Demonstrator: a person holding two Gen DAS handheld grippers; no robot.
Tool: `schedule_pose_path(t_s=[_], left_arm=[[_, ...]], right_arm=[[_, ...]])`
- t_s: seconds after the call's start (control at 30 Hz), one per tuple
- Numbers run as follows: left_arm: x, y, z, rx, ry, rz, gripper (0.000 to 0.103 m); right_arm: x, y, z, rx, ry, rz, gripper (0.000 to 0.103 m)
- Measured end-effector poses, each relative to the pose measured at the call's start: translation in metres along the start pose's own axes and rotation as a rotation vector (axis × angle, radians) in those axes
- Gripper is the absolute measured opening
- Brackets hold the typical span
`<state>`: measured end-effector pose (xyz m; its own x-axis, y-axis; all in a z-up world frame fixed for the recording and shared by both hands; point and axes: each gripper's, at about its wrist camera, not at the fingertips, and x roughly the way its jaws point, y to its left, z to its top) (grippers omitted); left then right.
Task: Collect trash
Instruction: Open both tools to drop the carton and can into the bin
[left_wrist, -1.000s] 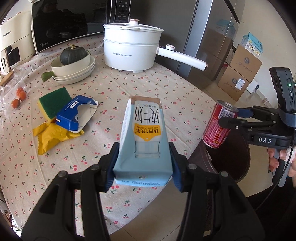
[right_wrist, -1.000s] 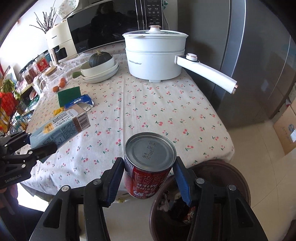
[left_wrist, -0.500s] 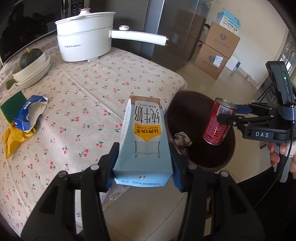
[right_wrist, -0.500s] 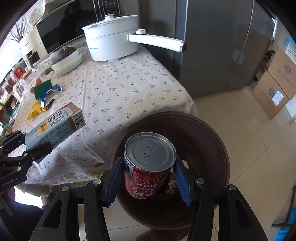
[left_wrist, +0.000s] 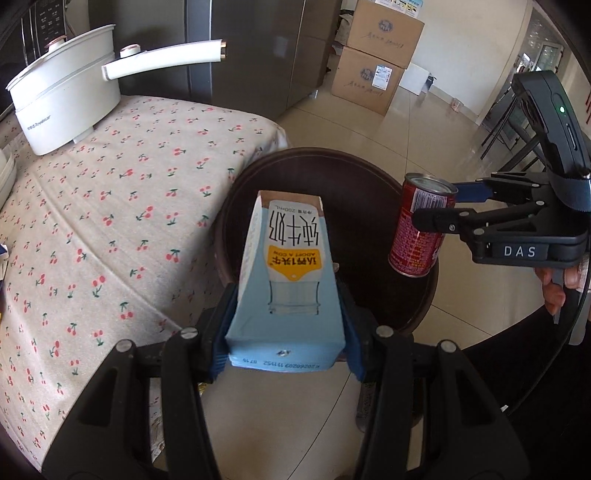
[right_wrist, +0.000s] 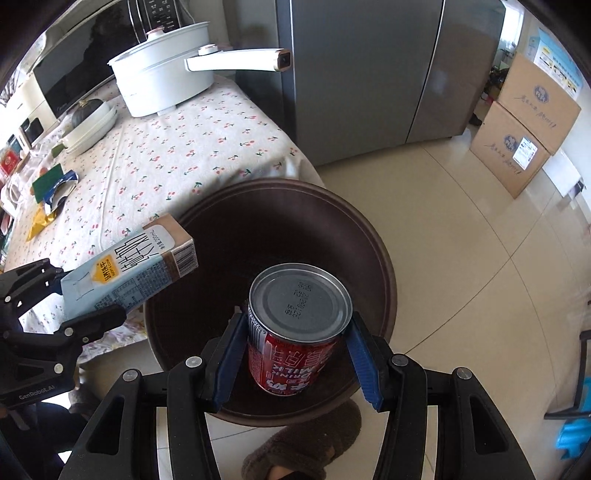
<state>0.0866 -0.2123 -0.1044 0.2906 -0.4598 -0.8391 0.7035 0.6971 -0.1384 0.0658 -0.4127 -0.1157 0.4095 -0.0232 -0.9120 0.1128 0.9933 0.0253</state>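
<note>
Left gripper (left_wrist: 286, 328) clamps milk carton (left_wrist: 291, 273) | right gripper (right_wrist: 295, 354) clamps red can (right_wrist: 295, 332) | both over bin (right_wrist: 373, 243), undropped | table's far edge: wrappers (right_wrist: 51, 195) left, seemingly.

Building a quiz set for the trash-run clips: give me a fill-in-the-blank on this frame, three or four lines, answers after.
1. The left gripper is shut on a light blue milk ____.
2. The red can is clamped between the blue-padded fingers of the ____ gripper.
3. Both items hang above a round, dark brown ____ standing on the floor beside the table.
4. On the cherry-print tablecloth stands a white pot with a long ____.

Missing words: carton; right; bin; handle
</note>
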Motion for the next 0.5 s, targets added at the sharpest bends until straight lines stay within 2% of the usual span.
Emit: schedule_pose_path(t_s=[0.03, 0.07, 0.1, 0.17, 0.3, 0.5], left_arm=[[0.001, -0.002, 0.001, 0.009, -0.006, 0.012, 0.053], [0.002, -0.005, 0.002, 0.017, -0.006, 0.03, 0.06], [0.003, -0.006, 0.003, 0.021, -0.004, 0.046, 0.076], [0.0, -0.006, 0.003, 0.016, -0.025, 0.096, 0.088], [-0.003, 0.004, 0.002, -0.003, -0.013, 0.147, 0.09], [-0.013, 0.025, -0.004, -0.077, -0.005, 0.172, 0.093]], right_arm=[[0.0, -0.002, 0.0, 0.004, 0.0, -0.001, 0.056], [0.0, -0.003, 0.0, 0.006, 0.0, -0.003, 0.056], [0.0, -0.005, -0.001, 0.009, 0.0, -0.004, 0.056], [0.0, -0.008, -0.001, 0.012, 0.003, -0.006, 0.056], [0.003, -0.01, -0.001, 0.014, 0.009, -0.007, 0.056], [0.007, -0.007, 0.0, 0.008, 0.021, -0.006, 0.056]])
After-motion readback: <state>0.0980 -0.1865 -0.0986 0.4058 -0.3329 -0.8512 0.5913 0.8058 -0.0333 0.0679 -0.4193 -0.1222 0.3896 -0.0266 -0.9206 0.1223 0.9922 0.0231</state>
